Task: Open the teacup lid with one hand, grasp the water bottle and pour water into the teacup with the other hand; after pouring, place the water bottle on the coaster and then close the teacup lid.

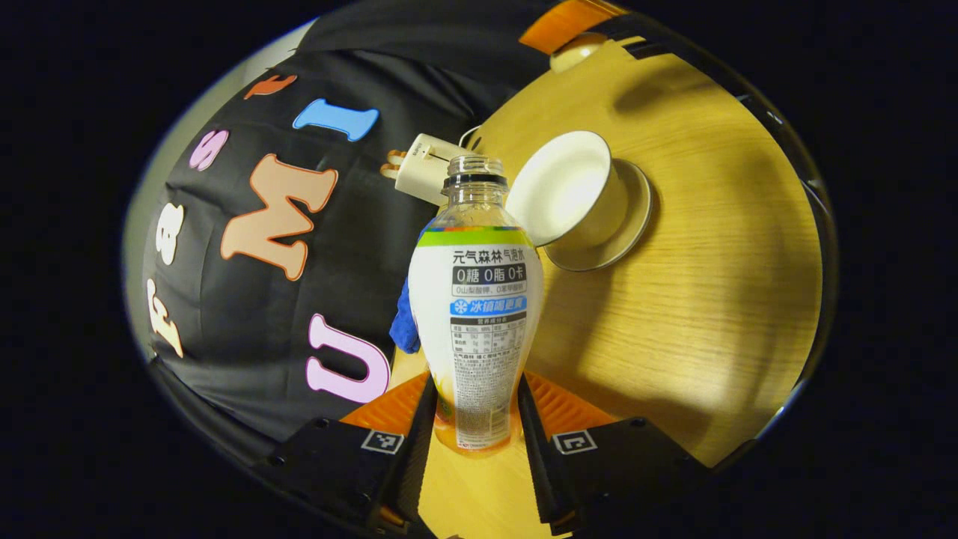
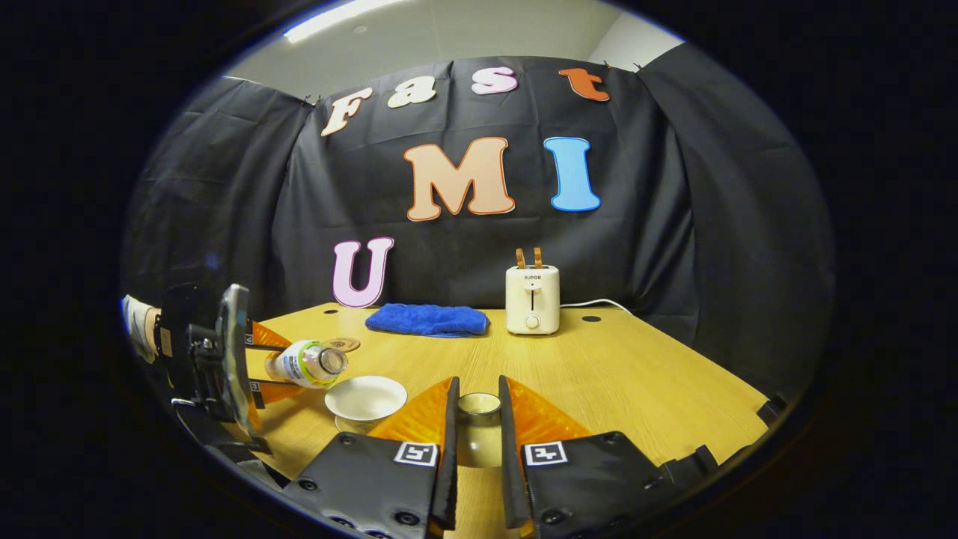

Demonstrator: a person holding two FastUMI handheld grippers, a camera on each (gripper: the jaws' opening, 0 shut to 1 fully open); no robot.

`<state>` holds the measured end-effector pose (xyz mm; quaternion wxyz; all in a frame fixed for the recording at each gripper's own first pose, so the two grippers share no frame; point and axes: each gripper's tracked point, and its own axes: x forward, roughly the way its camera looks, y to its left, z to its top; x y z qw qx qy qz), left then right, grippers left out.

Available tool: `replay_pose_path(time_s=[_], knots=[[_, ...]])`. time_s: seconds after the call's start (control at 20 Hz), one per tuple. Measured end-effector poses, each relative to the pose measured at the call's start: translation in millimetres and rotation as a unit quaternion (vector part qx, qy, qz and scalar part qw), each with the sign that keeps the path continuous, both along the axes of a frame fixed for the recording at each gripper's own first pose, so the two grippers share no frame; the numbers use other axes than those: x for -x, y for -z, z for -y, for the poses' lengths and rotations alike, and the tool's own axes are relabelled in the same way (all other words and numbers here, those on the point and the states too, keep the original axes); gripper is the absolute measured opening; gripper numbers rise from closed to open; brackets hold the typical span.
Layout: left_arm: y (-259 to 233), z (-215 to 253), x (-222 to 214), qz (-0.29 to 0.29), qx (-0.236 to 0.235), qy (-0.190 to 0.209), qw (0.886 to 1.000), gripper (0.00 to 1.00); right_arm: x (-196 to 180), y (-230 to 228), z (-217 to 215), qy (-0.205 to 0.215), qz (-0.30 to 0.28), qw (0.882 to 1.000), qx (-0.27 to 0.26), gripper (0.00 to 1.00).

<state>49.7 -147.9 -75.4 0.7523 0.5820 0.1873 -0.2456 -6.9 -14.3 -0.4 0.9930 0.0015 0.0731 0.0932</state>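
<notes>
Right gripper view, from left to right: the left tongs (image 2: pixel 258 367) come in at the left edge, held by a hand, and pinch the bottle (image 2: pixel 305 364), which lies nearly level in the air with its open neck pointing at the cup (image 2: pixel 366 397). The cup is a wide white bowl on a saucer, lid off, standing on the worktop (image 2: pixel 636 389). Behind the bottle a small round coaster (image 2: pixel 342 344) lies flat with nothing on it. Farther back a blue cloth (image 2: pixel 427 320) lies folded near the wall, and just right of it stands a white toaster (image 2: pixel 532 299) with two slices up and a cord trailing right. At the bottom the right tongs (image 2: pixel 477 427) pinch the pale lid (image 2: pixel 478 430), held beside the cup and apart from it.

Left gripper view shows the bottle (image 1: pixel 476 299) gripped low on its body between both fingers (image 1: pixel 419 419). It is clear plastic with a white label under a green band, cap off, a little orange liquid at its base. The cloth (image 1: pixel 404 318) peeks out at its left, the toaster (image 1: pixel 419 168) sits behind its neck, and the cup (image 1: pixel 572 191) lies just right of the mouth, its white inside looking dry.
</notes>
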Motion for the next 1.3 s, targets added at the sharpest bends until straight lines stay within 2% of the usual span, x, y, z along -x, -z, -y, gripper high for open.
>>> replay_pose_path(time_s=[0.1, 0.3, 0.6, 0.65, 1.25, 1.3], knots=[[-2.7, -2.5, -4.3, 0.007, -0.031, 0.005, 0.999, 0.57, 2.5, 0.7, 1.0, 0.000, 0.000, 1.000, 0.000, 0.26], [-9.2, -8.5, -4.9, 0.010, -0.073, 0.007, 0.997, 0.57, 3.9, 4.4, 5.5, 0.003, -0.003, 1.000, 0.000, 0.28], [-12.6, -16.7, -7.3, 0.009, -0.116, -0.001, 0.993, 0.57, 6.1, 0.0, 6.2, 0.002, 0.002, 1.000, -0.001, 0.26], [-12.6, -18.3, -8.4, 0.011, -0.125, -0.001, 0.992, 0.57, 6.5, 0.6, 6.1, 0.001, 0.003, 1.000, 0.000, 0.28], [-36.3, -25.9, -17.8, 0.032, -0.217, 0.026, 0.975, 0.57, 7.0, 2.8, 12.1, -0.003, 0.004, 1.000, 0.010, 0.26], [-38.0, -24.9, -19.1, 0.035, -0.222, 0.027, 0.974, 0.57, 7.4, 3.1, 11.9, -0.004, 0.003, 1.000, 0.010, 0.28]])
